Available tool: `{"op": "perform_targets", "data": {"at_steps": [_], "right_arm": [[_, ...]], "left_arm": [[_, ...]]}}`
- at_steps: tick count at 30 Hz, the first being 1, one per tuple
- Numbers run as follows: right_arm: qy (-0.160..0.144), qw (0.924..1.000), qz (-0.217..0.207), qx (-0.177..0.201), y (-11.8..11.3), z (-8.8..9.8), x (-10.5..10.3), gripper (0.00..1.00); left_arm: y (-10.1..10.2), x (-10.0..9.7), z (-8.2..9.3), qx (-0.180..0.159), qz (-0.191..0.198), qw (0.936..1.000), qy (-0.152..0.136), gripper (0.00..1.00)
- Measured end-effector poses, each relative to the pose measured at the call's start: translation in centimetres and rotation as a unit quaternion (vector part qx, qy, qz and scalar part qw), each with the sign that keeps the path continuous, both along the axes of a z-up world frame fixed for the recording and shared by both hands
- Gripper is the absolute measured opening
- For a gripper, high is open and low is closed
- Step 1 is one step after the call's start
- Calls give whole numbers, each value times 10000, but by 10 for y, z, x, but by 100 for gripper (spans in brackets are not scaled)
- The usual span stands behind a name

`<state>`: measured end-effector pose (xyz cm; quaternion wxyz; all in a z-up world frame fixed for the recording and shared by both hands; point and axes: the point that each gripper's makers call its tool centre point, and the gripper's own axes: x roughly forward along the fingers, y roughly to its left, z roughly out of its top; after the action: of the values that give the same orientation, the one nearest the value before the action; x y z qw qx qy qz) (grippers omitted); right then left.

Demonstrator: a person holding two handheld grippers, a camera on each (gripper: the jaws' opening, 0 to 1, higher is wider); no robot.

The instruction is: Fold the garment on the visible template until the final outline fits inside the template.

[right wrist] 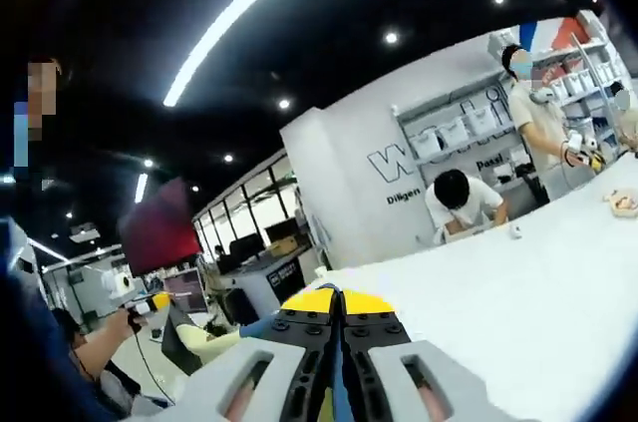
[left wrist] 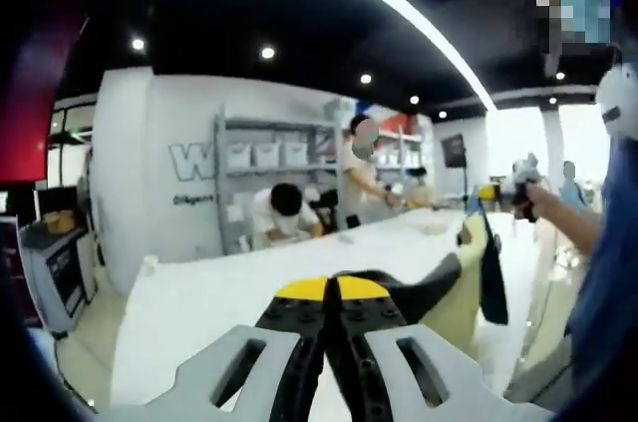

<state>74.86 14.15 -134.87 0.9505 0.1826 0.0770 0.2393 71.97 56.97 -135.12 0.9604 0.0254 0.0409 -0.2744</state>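
Observation:
A dark garment (left wrist: 490, 277) with a pale yellow inner side hangs in the air over the white table (left wrist: 199, 302). It is stretched between both grippers. My left gripper (left wrist: 329, 292) is shut, and dark cloth runs out of its yellow-tipped jaws to the right. The right gripper (left wrist: 515, 193), held in a hand, pinches the garment's raised far end. In the right gripper view my right gripper (right wrist: 337, 298) is shut with a thin blue strip of cloth between its jaws. There the left gripper (right wrist: 133, 314) holds the garment (right wrist: 185, 338) at the lower left.
Across the table one person (left wrist: 282, 214) bends over it and another (left wrist: 361, 183) stands working. Grey shelves (left wrist: 264, 158) with white boxes line the back wall. A blue sleeve (left wrist: 603, 292) fills the right edge. A counter with equipment (left wrist: 55, 262) stands at the left.

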Motion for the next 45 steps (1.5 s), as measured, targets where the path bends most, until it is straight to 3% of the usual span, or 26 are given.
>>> {"op": "perform_targets", "data": {"at_steps": [3, 6, 14, 22, 28, 31, 32, 33, 34, 35, 36, 38, 41, 45], "right_arm": [[389, 9989, 33, 259, 5, -37, 22, 0], [493, 9986, -72, -184, -1, -73, 48, 0], [974, 9949, 4, -249, -3, -130, 76, 0], [1309, 9906, 125, -374, -5, -166, 116, 0], [1465, 9885, 59, -378, -2, -191, 157, 0], [1362, 9860, -302, -910, -16, -209, 182, 0], [1386, 9826, -386, -1176, -22, -217, 187, 7], [1414, 9807, -408, -1285, -20, -220, 183, 23], [1479, 9795, -420, -1298, -20, -223, 182, 31], [1546, 9794, -425, -1231, -16, -223, 172, 31], [1532, 9797, -419, -1224, -16, -223, 170, 24], [1499, 9817, -356, -1121, -19, -227, 163, 18], [1510, 9818, -357, -1095, -20, -227, 160, 30], [1469, 9792, -356, -1354, -24, -229, 141, 23]], "left_arm": [[-5, 24, -33, 106, 68, 9998, 180, 3], [-3, 49, -60, 114, 274, 9990, 345, 3], [3, 93, -119, 498, 446, 9948, 763, 3], [1, 118, -146, 420, 586, 9904, 1179, 4], [7, 167, -174, 406, 953, 9851, 1371, 3], [10, 178, -181, 493, 1264, 9813, 1366, 4], [14, 188, -193, 489, 1317, 9789, 1485, 4], [14, 190, -196, 507, 1313, 9785, 1505, 5], [13, 188, -196, 516, 1330, 9785, 1491, 6], [13, 187, -196, 525, 1369, 9780, 1482, 7], [13, 184, -197, 563, 1399, 9775, 1478, 9], [14, 180, -196, 507, 1369, 9788, 1434, 18], [15, 178, -199, 432, 1341, 9787, 1492, 24], [8, 157, -202, 612, 1226, 9786, 1533, 22]]}}
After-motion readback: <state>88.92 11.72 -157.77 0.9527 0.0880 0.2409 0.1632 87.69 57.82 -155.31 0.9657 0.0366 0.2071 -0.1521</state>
